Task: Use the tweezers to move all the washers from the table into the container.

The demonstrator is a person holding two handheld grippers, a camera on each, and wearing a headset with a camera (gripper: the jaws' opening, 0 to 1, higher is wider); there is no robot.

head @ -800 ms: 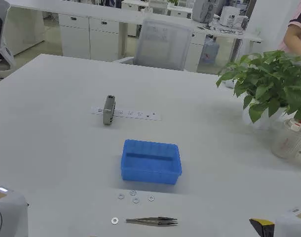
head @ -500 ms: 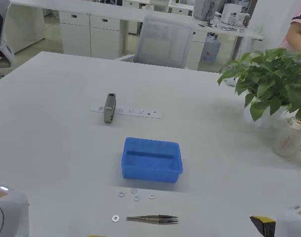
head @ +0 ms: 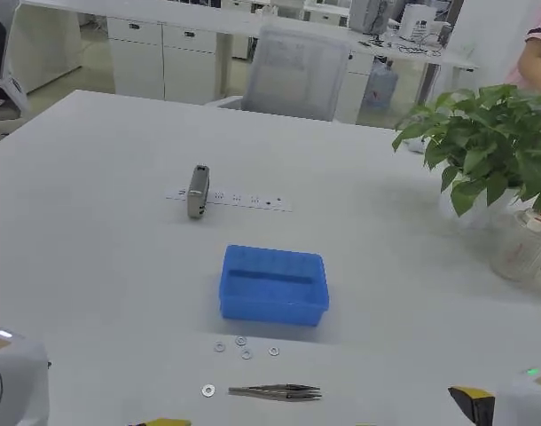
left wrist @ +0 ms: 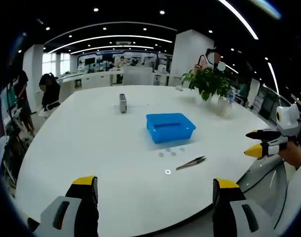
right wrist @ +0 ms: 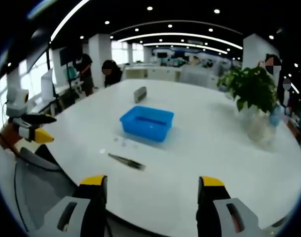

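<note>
Counter (head: 93, 231): white, and it carries every item we list below.
Container (head: 273, 284): blue open tray, upright. We see no washer inside it. It sits just beyond the washers, and we judge this keeps each carry short.
Washers (head: 244, 348): four in a loose cluster, flat on the counter between container and tweezers, apart from each other.
Lone washer (head: 207, 390): a fifth, lying just off the tweezers' near-left end.
Tweezers (head: 273, 391): lying flat and crosswise at the near edge, untouched. We judge them laid within reach of either tool.
Left tool (left wrist: 154, 182): released, jaws spread wide with nothing between them, held back at the near edge.
Right tool (right wrist: 151, 180): released likewise, jaws apart and bare, well short of the tweezers.
Step in hand: we judge the task not yet begun, and picking up the tweezers comes first.
Power strip (head: 235, 201): set flush in the counter beyond the container, with a grey block (head: 197, 191) standing at its left end.
Plant (head: 483, 142): far right, well apart from the work.
Writing: none we can read. The marks on the power strip are too small.
</note>
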